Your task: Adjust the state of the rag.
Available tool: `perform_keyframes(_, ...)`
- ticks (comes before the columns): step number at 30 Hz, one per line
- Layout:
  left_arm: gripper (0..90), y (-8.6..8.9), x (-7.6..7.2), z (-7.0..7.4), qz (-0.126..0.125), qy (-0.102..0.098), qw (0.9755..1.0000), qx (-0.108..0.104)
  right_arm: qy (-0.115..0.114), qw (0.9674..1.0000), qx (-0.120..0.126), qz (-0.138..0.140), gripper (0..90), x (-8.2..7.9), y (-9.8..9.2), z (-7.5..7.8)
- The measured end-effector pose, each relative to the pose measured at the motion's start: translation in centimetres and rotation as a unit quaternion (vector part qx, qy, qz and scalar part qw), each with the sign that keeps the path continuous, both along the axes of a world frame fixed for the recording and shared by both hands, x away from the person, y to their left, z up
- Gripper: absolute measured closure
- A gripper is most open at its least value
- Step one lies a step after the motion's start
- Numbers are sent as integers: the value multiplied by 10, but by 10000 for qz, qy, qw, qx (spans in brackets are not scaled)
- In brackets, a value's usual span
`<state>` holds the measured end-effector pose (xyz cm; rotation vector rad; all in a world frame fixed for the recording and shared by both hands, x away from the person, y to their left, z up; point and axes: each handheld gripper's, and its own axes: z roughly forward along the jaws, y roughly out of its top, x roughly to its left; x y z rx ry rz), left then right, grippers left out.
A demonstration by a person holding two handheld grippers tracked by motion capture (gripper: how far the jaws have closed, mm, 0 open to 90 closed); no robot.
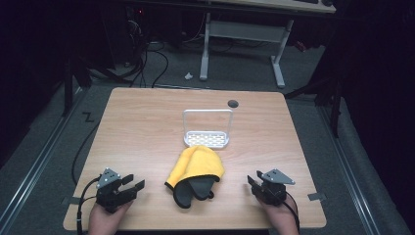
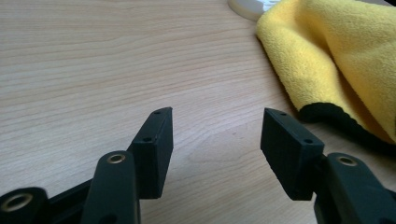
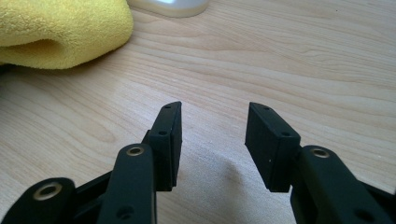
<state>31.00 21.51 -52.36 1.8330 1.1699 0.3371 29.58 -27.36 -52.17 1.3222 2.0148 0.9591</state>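
A crumpled yellow cloth [image 1: 196,164] with a dark grey underside and black edging lies in the middle of the wooden table [image 1: 147,127], just in front of a white rack [image 1: 207,129]. My left gripper [image 1: 132,185] rests near the front left edge, open, with only bare wood between its jaws; in the left gripper view [image 2: 215,131] the yellow cloth [image 2: 345,60] lies to the upper right. My right gripper [image 1: 254,182] sits near the front right edge, open and empty [image 3: 212,135], and the yellow cloth [image 3: 60,32] is at the upper left of its view.
The white rack has a tall wire handle and a perforated base; its base edge [image 3: 170,6] also shows in the right gripper view. A dark round hole [image 1: 233,104] sits near the table's far edge. Beyond the table are floor cables [image 1: 147,63] and a white desk frame [image 1: 244,44].
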Motion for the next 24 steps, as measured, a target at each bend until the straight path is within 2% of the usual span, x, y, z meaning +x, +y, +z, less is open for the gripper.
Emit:
perform_keyframes(5,438,-10,-3,3,-167,-70,9998,2,12,10000,9,18,558,0,1,0)
perform_keyframes(12,413,-32,-11,7,-553,-160,9983,74,35,10000,26,65,575,-1,4,0)
perform_keyframes(18,385,-55,-19,9,-978,-221,9949,69,-8,9998,42,180,584,-3,11,4)
perform_keyframes(22,362,-68,-25,9,-1216,-230,9923,42,11,9992,51,397,566,-8,20,5)
perform_keyframes(24,357,-75,-28,9,-1321,-214,9910,-9,28,9982,33,603,546,-12,30,5)
